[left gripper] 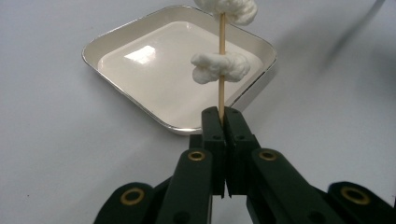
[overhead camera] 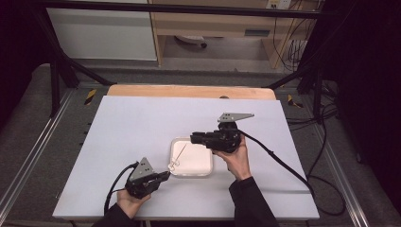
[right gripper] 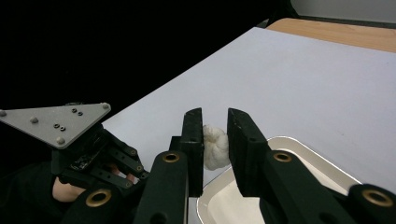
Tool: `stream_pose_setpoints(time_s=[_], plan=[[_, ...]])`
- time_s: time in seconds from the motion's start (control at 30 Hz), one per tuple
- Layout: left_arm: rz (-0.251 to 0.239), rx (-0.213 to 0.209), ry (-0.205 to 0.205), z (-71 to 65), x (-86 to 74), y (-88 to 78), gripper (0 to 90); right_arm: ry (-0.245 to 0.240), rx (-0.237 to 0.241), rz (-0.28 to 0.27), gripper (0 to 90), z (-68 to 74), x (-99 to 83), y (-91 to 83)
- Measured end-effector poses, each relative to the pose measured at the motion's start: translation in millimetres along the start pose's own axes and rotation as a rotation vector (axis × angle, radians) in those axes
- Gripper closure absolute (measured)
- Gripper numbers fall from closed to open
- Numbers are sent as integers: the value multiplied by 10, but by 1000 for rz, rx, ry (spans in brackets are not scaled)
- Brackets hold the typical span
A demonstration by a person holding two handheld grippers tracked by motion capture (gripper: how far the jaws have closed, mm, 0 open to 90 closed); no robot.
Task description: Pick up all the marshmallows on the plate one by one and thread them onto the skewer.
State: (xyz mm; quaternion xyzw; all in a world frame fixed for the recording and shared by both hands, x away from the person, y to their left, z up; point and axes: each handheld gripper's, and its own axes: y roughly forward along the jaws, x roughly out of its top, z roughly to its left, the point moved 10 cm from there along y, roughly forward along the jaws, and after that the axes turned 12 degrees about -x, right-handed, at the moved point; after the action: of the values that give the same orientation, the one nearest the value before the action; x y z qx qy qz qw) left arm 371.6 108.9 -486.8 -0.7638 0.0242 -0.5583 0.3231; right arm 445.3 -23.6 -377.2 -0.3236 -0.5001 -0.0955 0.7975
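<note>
The skewer (left gripper: 221, 93) is clamped upright over the tray (left gripper: 116, 39) by the left gripper (left gripper: 222, 114), so the marshmallow (right gripper: 215, 147) pinched in the right gripper (right gripper: 215, 140) can be threaded on.

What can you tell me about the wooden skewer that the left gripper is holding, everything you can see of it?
The skewer is a thin, straight stick of pale wood. The left gripper is shut on its lower end, and it points away from the jaws over the white square tray. Two white fluffy lumps, like cotton or marshmallow, are threaded on it: one partway up, another near the top edge of the left gripper view, where its tip is cut off. From above, it slants over the tray's left part.
</note>
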Motion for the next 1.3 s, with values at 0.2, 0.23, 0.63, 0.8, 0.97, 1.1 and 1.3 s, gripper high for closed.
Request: stream_pose_setpoints(time_s=[0.2,0.23,0.63,0.8,0.97,1.1,1.3], plan=[[4,-3,4,-7,-1,6,886,4,12,8,770,28,-4,44],[4,-4,3,-7,-1,6,886,2,13,7,770,32,-2,52],[0,-4,6,-8,5,1,886,7,26,27,771,54,-31,126],[6,2,10,-5,-5,1,886,15,30,38,774,65,-71,166],[-2,5,-2,1,-11,-6,887,26,40,31,782,95,-97,195],[-14,14,-9,-3,-12,-9,888,37,44,14,787,123,-108,224],[-26,18,-18,1,-10,-18,889,50,47,-14,794,169,-109,237]])
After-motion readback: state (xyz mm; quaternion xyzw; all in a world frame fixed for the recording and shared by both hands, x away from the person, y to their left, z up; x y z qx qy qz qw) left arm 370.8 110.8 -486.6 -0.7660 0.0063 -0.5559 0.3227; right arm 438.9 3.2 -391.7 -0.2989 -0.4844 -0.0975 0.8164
